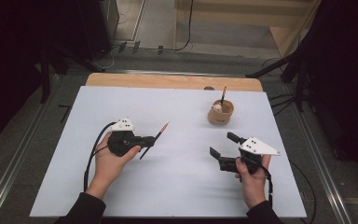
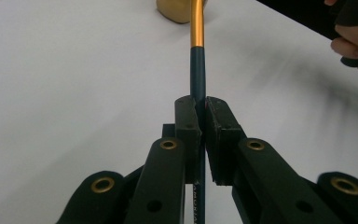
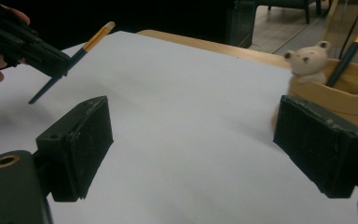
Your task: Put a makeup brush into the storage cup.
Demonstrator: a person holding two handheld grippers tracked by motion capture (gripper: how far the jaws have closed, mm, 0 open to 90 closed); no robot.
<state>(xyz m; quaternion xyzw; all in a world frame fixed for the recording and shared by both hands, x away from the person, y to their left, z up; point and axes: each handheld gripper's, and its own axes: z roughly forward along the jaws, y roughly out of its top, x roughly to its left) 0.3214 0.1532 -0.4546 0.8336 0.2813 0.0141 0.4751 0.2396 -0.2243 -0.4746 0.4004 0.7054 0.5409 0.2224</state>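
A slim brush (image 1: pixel 161 130) with a dark teal shaft and a gold end sticks out of my left gripper (image 1: pixel 151 140), which is shut on the shaft over the left half of the white table. In the left gripper view the pads (image 2: pixel 186 116) pinch the shaft (image 2: pixel 197 70). A tan cup (image 1: pixel 220 113) stands at the back right with a second brush (image 1: pixel 223 93) upright in it. My right gripper (image 1: pixel 222 143) hovers in front of the cup, open, nothing between its jaws. The right gripper view shows the cup (image 3: pixel 349 100), a small bear figure (image 3: pixel 307 58) on its rim, and the held brush (image 3: pixel 86 46) far left.
A white sheet (image 1: pixel 182 186) covers the table, with a strip of bare wood (image 1: pixel 168 81) along its far edge. Dark stands and cables (image 1: pixel 186 28) lie on the floor beyond. Aluminium rails (image 1: pixel 9 172) run along both sides.
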